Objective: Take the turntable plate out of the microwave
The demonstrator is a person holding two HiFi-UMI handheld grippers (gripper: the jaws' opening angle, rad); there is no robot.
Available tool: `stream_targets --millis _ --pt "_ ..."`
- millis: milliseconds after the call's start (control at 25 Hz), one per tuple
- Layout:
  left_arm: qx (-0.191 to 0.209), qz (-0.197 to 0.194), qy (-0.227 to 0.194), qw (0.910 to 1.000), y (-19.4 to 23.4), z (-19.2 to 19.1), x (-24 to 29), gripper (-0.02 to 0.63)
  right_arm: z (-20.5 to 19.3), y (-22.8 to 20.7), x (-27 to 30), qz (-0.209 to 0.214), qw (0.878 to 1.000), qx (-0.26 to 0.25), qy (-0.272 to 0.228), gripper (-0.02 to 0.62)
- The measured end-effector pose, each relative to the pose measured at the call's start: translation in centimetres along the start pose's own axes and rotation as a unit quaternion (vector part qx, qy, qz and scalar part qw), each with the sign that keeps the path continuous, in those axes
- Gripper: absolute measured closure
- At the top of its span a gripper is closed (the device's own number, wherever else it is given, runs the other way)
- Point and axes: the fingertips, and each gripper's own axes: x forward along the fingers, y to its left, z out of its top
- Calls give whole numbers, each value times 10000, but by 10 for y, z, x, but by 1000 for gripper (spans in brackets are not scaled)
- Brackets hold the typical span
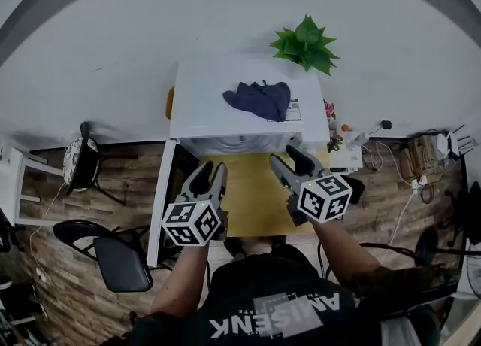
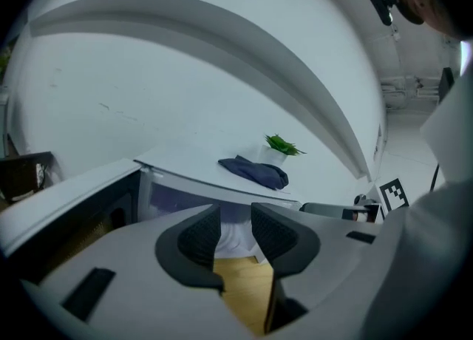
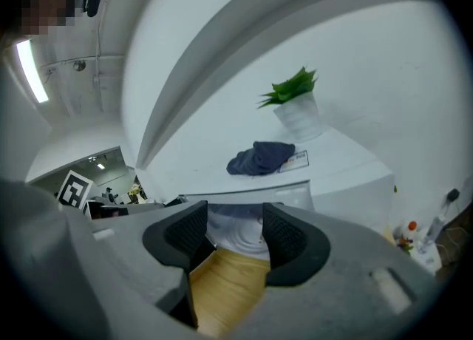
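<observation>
Left gripper and right gripper: both are held with jaws spread and nothing between them, side by side over the yellow wooden surface. Microwave: door swung open leftward, cavity straight ahead of both. Turntable plate: judged inside, not clearly made out; neither gripper is placed nearer.

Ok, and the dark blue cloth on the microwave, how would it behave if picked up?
The dark blue cloth lies crumpled in soft folds, so it would probably sag and drape rather than hold shape. It looks thin, so likely light. Pushed, it may bunch or slide on the smooth white microwave top.
</observation>
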Motion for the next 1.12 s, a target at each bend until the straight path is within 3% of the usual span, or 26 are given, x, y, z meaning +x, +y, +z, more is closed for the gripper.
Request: stream_targets --millis 280,640,800,960,1120 --pt "-972 235 262 9946 36 -45 26 449 -57 -21 26 19 9946 884 535 327" --pt "-1328 306 822 9872 65 -101 62 419 -109 -50 61 -281 9811 1688 899 301" --pt "-1623 472 942 9811 82 -119 75 411 -128 -63 76 -412 9715 2121 970 275" --pt "-1620 588 1165 9781 97 -134 88 394 -146 -73 90 -519 9566 2678 1024 261" --pt "-1884 645 1137 9734 108 -139 103 379 -158 -79 106 -609 9468 3015 951 253"
